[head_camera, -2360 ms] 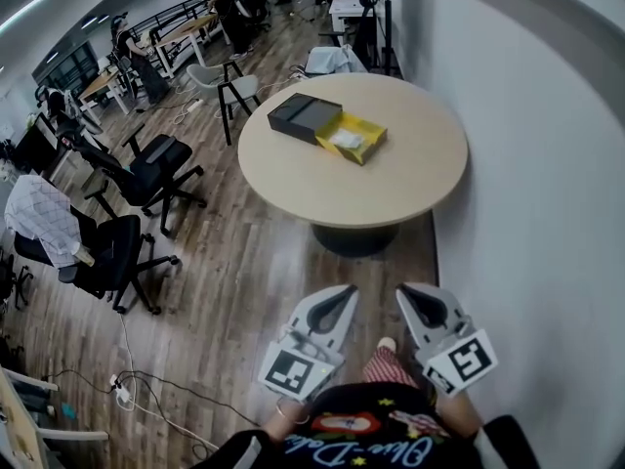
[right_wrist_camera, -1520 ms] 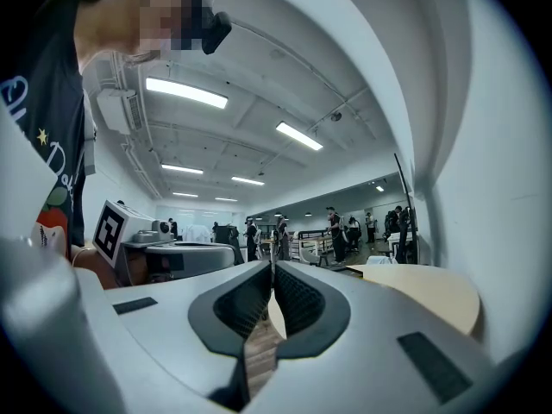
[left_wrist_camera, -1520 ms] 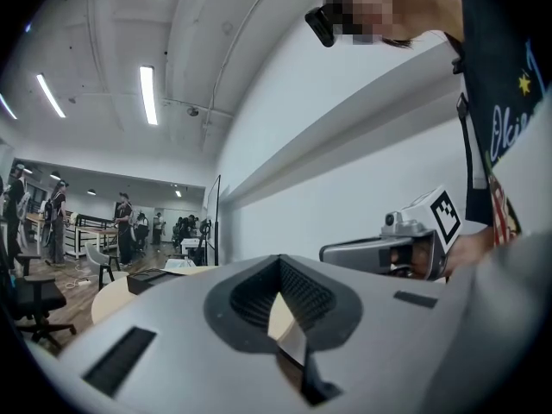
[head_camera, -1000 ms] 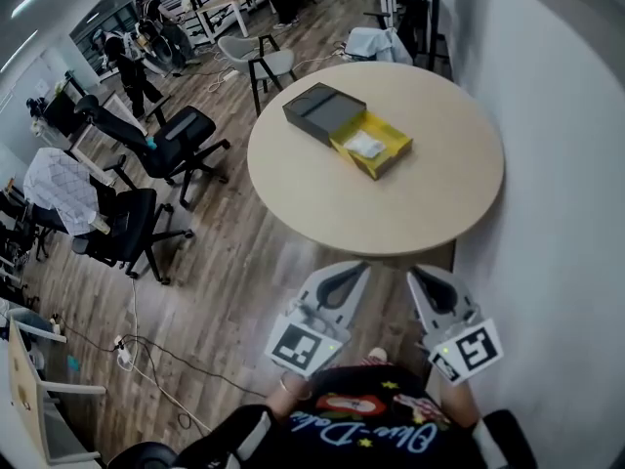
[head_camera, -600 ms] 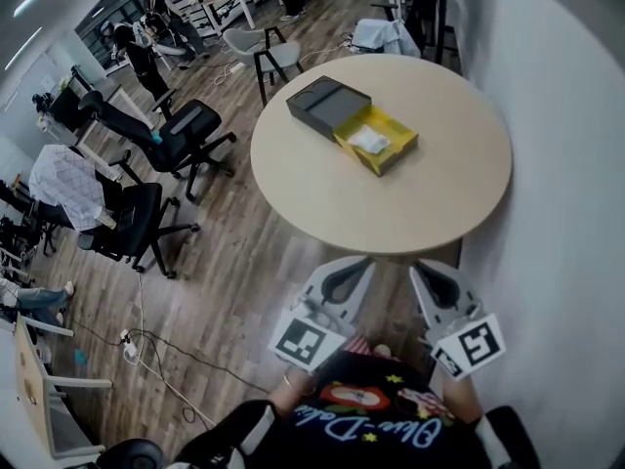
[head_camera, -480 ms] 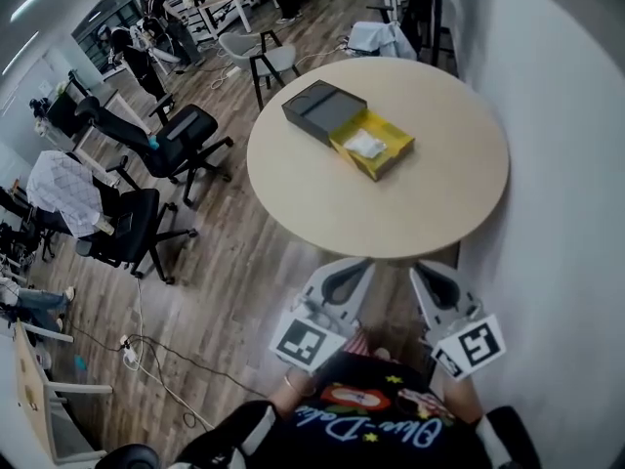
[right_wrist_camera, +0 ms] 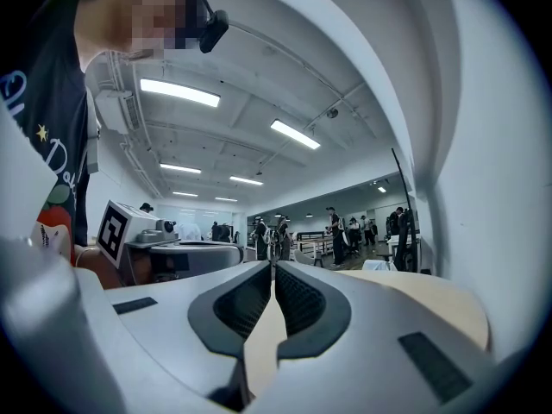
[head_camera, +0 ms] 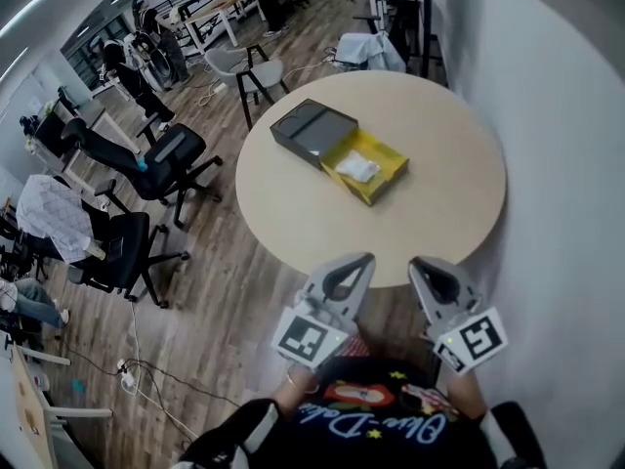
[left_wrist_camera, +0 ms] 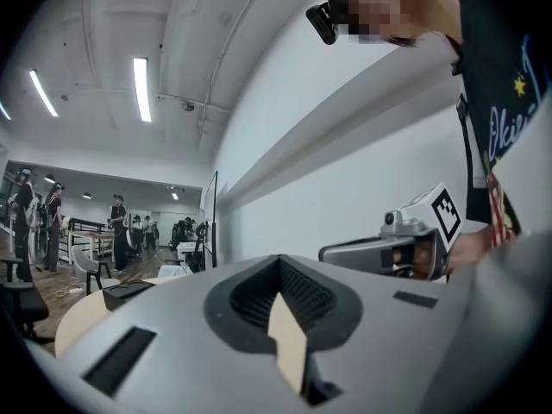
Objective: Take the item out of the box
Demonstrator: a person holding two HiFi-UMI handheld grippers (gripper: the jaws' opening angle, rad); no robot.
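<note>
Wood floor (head_camera: 229, 291) fills most of this big room, with black chairs (head_camera: 161, 154) off to my left and a white wall (head_camera: 566, 164) on my right. People stand far at the back.

Right in front of me is a round table (head_camera: 439, 193). On it lies the box. It has two parts: a dark cover (head_camera: 305, 128) and a yellow tray (head_camera: 389, 154) pulled out of it. The item (head_camera: 355, 168) is small and white, and it lies inside the yellow tray. It looks soft, like a little bag, but I cannot tell for sure.

Both grippers are low, near my body, well apart from the box. The left gripper (head_camera: 363, 260) has its jaws pressed together with nothing between them. The right gripper (head_camera: 416, 264) is the same, jaws together and empty.

I think the job has not really started. Here is what could go wrong. If I reach in with the jaws together, I will just poke the item. If I pinch too wide, I may grab the tray wall too and lift the whole box. The box looks light, so a push could slide it across the table.
</note>
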